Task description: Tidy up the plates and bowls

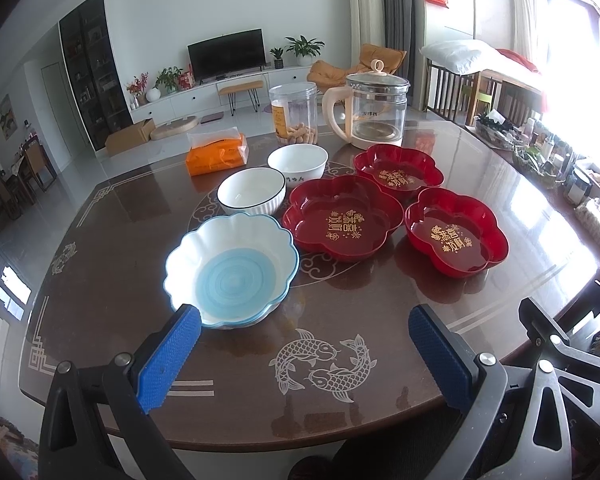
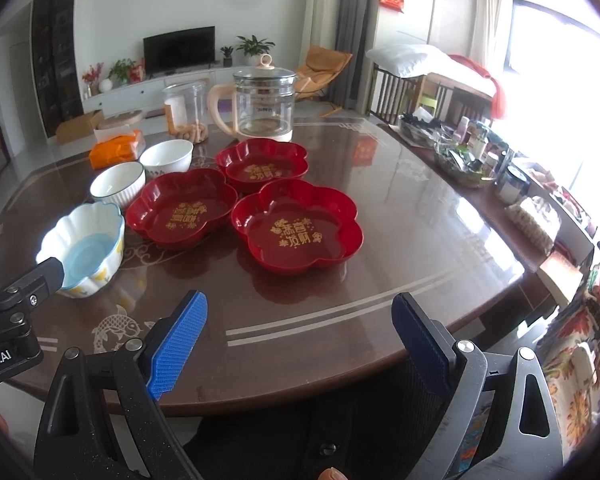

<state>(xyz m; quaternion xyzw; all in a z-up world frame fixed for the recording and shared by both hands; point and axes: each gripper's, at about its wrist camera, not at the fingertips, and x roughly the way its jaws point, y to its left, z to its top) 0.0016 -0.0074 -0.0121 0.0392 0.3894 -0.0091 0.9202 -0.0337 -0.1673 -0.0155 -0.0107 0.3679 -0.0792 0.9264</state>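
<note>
Task looks barely begun: three red flower-shaped plates — near-right (image 2: 296, 232), middle (image 2: 180, 212), far (image 2: 260, 164) — sit unstacked and close together mid-table, while the scalloped blue-centred bowl (image 1: 230, 270), ribbed white bowl (image 1: 250, 196) and plain white bowl (image 1: 298, 164) lie in a loose line to their left, none nested. Left gripper (image 1: 304, 360) and right gripper (image 2: 300, 344) both hover over the table's near edge (image 2: 340, 360), fingers spread wide, holding nothing. All sorting and stacking is probably left.
</note>
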